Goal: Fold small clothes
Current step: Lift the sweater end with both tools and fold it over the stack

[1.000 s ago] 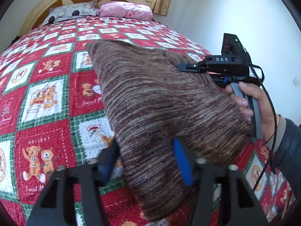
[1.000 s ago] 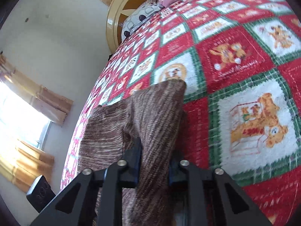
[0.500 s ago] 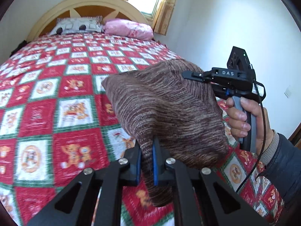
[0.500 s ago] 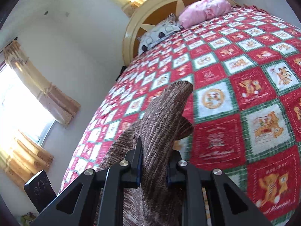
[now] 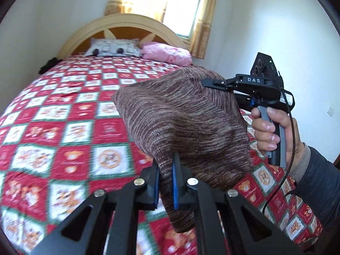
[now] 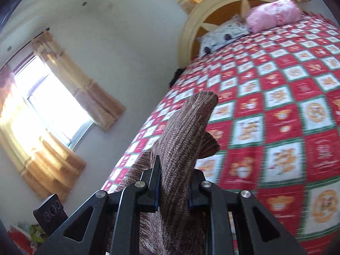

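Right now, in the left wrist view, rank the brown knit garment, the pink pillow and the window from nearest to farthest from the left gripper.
1. Brown knit garment: clamped in the left gripper, bottom centre.
2. Pink pillow: at the bed's head, right of the patterned pillow.
3. Window: on the wall above the headboard.

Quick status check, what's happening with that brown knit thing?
Left gripper and right gripper clamped on brown knit garment. Lifted above quilt. Nothing obstructing.

Light: you get bright daylight from the curtained window (image 6: 53, 106), blown out to glare.
Blur: your bedspread (image 6: 276, 148) smears.
Edges: fisheye bending, dark corners.
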Demonstrator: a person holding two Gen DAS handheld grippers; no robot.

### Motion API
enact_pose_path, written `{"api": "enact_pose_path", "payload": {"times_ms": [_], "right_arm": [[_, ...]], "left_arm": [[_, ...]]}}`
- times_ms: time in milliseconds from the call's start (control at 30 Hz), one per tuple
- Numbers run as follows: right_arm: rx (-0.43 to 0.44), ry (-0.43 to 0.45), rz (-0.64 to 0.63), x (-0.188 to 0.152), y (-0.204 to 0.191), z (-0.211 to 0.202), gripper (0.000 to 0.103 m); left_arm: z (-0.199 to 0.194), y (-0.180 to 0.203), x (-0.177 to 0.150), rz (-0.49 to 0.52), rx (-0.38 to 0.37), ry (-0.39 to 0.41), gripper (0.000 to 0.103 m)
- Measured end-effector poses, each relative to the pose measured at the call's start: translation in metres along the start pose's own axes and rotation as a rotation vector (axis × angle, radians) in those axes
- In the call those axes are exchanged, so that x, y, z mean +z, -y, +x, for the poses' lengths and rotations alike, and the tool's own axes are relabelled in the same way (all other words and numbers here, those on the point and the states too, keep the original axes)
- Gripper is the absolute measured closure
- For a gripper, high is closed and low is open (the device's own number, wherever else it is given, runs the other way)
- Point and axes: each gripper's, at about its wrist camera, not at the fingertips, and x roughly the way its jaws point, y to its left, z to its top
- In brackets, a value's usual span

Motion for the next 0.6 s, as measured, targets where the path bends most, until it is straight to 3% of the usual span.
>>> {"api": "enact_pose_path", "payload": {"times_ms": [233,600], "right_arm": [[0.075,-0.053,-0.014,-0.026,-0.054,0.046,0.085],[0.148,-0.168,-0.029,-0.069,-0.112,0.138,0.085]], "left_arm": [[-0.044,-0.041,-0.016,-0.025,0.079,0.008,0.093],[-0.084,-0.104,-0.06,-0.169,0.185,0.01,0.093]]}}
